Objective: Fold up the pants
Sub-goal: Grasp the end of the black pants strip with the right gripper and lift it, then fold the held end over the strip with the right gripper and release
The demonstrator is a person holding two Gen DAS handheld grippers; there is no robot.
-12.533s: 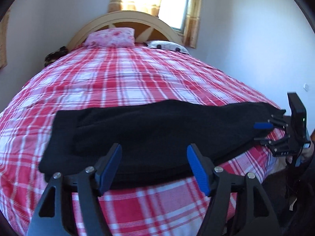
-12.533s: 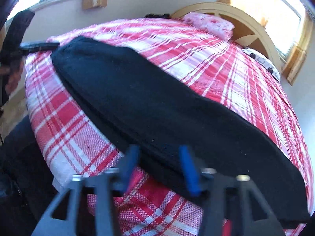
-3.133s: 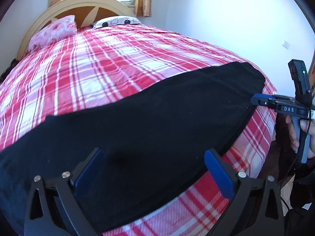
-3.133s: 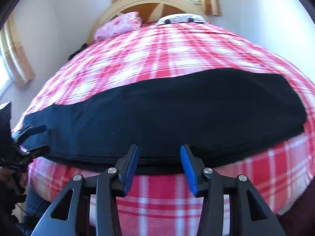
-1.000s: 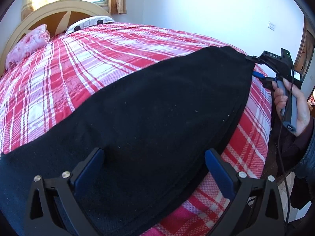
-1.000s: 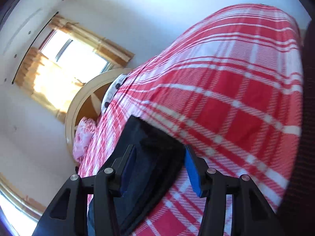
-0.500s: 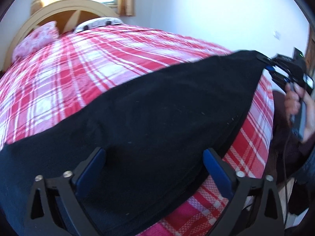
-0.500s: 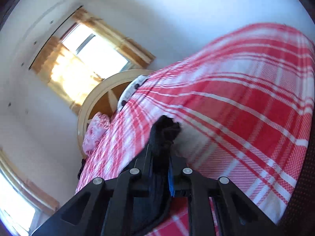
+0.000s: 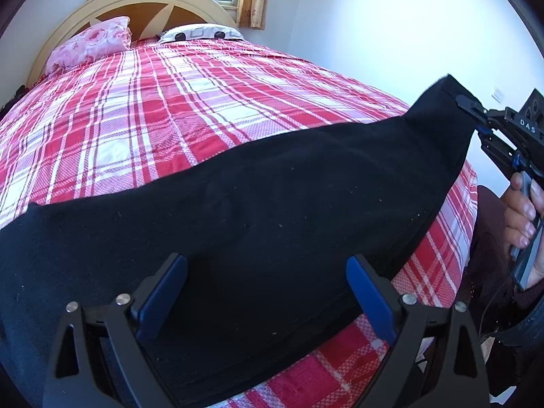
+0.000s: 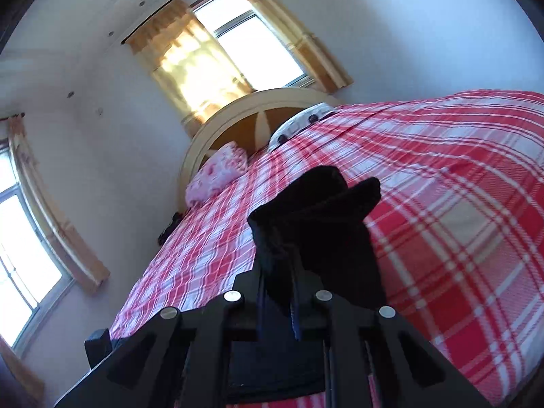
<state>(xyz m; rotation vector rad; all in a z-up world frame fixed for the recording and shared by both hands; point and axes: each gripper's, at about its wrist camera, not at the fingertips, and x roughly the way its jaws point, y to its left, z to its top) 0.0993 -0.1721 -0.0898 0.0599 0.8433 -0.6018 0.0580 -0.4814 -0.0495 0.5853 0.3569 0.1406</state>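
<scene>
While the right gripper [image 10: 277, 292] pinches one end, pants [image 9: 255, 210] stretch crosswise.

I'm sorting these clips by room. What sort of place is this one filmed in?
A home bedroom, most likely. A bed with a red plaid bedspread fills the view, with an arched headboard and a pink floral pillow at its far end, and a curtained window behind. Black pants lie across the bed.

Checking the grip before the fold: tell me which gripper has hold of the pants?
The right gripper: shut on a lifted end of the black pants. The left gripper is open, holding nothing.
</scene>
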